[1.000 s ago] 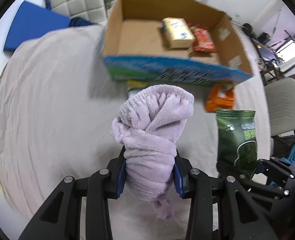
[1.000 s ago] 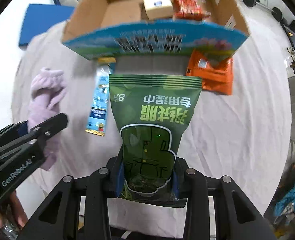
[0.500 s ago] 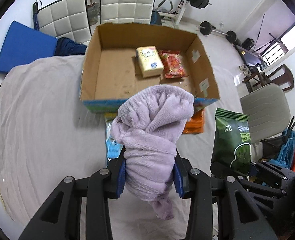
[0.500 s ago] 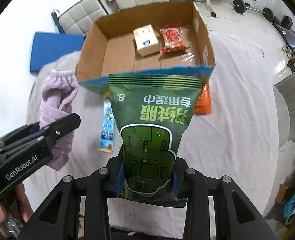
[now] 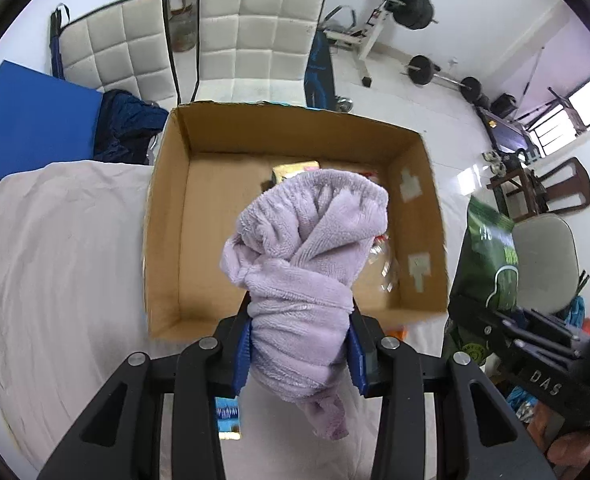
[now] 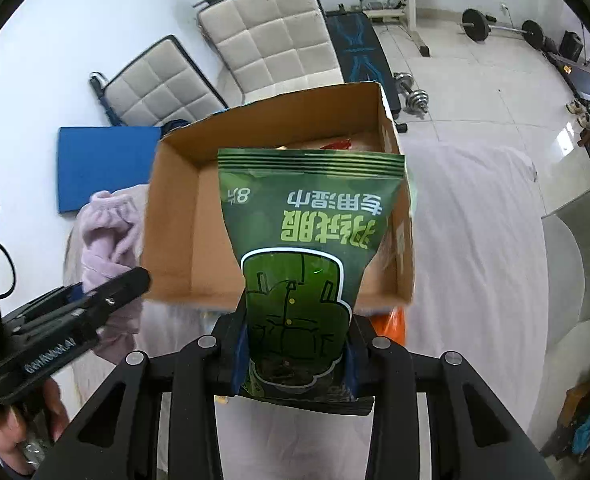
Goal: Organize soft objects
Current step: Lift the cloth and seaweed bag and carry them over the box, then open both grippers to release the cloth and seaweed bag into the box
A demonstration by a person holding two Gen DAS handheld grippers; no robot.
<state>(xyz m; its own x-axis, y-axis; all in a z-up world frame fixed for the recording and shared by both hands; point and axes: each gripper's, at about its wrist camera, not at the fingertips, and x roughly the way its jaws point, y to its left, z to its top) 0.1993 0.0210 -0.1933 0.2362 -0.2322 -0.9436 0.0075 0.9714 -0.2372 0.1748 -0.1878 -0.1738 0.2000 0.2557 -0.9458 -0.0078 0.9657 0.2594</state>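
Above one cardboard box (image 5: 167, 240): left gripper (image 5: 299, 354) jaws clamp one lilac towel (image 5: 303, 264); right gripper (image 6: 295, 354) jaws clamp one green pouch (image 6: 307, 248).

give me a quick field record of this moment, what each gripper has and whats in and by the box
left gripper: shut on lilac fleece cloth, held up in front of the box
right gripper: shut on green pouch, print upside down to the camera
cardboard box: open top, on the white sheet
in box: yellow pack, red packet mostly hidden behind the cloth
by box: orange packet at its near edge, blue packet under the left gripper
behind box: two white quilted chairs
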